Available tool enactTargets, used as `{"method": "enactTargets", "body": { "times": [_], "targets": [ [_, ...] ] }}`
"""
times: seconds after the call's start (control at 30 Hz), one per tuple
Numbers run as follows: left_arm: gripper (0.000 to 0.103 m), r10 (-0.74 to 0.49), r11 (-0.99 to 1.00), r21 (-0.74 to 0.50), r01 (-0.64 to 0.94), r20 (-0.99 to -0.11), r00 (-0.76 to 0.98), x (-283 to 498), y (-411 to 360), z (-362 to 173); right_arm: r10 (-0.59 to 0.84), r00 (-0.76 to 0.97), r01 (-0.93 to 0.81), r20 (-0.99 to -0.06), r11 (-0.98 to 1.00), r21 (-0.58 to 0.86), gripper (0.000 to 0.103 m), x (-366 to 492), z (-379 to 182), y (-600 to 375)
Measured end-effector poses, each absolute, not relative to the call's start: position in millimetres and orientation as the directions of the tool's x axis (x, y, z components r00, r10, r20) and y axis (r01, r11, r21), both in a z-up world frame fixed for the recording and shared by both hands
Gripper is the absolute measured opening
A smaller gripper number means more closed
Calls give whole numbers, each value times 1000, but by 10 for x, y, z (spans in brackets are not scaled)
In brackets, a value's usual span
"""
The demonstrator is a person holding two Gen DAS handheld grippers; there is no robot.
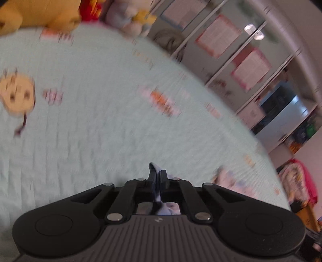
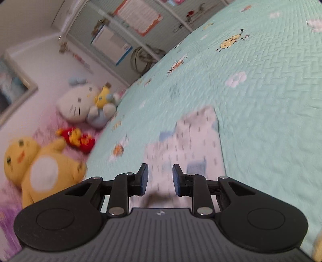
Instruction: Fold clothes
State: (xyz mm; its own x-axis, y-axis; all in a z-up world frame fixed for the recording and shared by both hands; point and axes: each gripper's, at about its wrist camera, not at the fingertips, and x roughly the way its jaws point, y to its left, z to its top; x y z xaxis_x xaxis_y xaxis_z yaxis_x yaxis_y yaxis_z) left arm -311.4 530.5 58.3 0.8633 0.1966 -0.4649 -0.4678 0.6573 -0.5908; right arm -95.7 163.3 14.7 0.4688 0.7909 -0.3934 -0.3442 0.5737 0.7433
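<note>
A white garment with small dark marks and pale blue patches lies folded flat on the mint quilted bedspread. My right gripper hovers over its near end, open, and its blue pads press on nothing. In the blurred left wrist view my left gripper is shut, with a thin strip of pale bluish-white cloth pinched between its fingers. More of that cloth shows below the jaws. A pale patterned patch of garment lies on the bedspread just right of this gripper.
Plush toys sit along the bed's head: a yellow one, a red one and a white cat. White shelves with pinned papers stand beside the bed. The bed's edge drops off at right, with hanging clothes beyond.
</note>
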Motion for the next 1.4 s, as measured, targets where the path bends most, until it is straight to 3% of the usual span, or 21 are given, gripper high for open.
{"method": "enactTargets", "body": {
  "times": [0.2, 0.33, 0.4, 0.47, 0.7, 0.87, 0.93, 1.1, 1.23, 1.3, 1.37, 1.4],
  "targets": [
    [0, 202, 731, -580, -359, -319, 926, -3135, 5191, 1124, 792, 481, -237, -377, 531, 814, 27, -355, -68, 1867],
    [0, 165, 757, -576, -308, -287, 944, -3049, 5091, 1236, 823, 455, -197, -341, 466, 863, 27, -29, -234, 1995],
    [0, 140, 760, -588, -277, -268, 953, -3011, 5040, 1244, 812, 446, -167, -376, 488, 857, 27, 108, -385, 2062],
    [0, 101, 768, -598, -227, -237, 966, -2980, 4978, 1272, 798, 449, -162, -402, 516, 841, 0, 182, -495, 2114],
    [0, -69, 824, -566, 0, -101, 992, -2874, 4634, 1639, 701, 548, -317, -457, 680, 661, 0, 15, -468, 2337],
    [0, -103, 873, -487, 22, -140, 985, -2640, 4435, 1804, 737, 509, -294, -445, 635, 715, 3, 99, -416, 2214],
    [0, -113, 880, -474, 24, -160, 981, -2565, 4399, 1826, 765, 507, -312, -396, 592, 743, 12, -28, -288, 2050],
    [0, -75, 879, -477, -15, -170, 983, -2503, 4461, 1843, 858, 398, -373, -323, 474, 798, 12, -439, -88, 1787],
    [0, -27, 868, -493, -62, -172, 985, -2486, 4526, 1845, 903, 343, -299, -258, 366, 881, 12, -663, -223, 1692],
    [0, -19, 859, -505, -82, -192, 981, -2444, 4569, 1820, 897, 340, -268, -283, 381, 885, 12, -696, -368, 1729],
    [0, -21, 848, -521, -98, -217, 976, -2392, 4605, 1799, 878, 319, -237, -356, 437, 868, 0, -642, -573, 1822],
    [0, -21, 848, -520, -100, -223, 975, -2378, 4616, 1798, 880, 317, -238, -353, 435, 869, 0, -629, -623, 1835]
  ]
}}
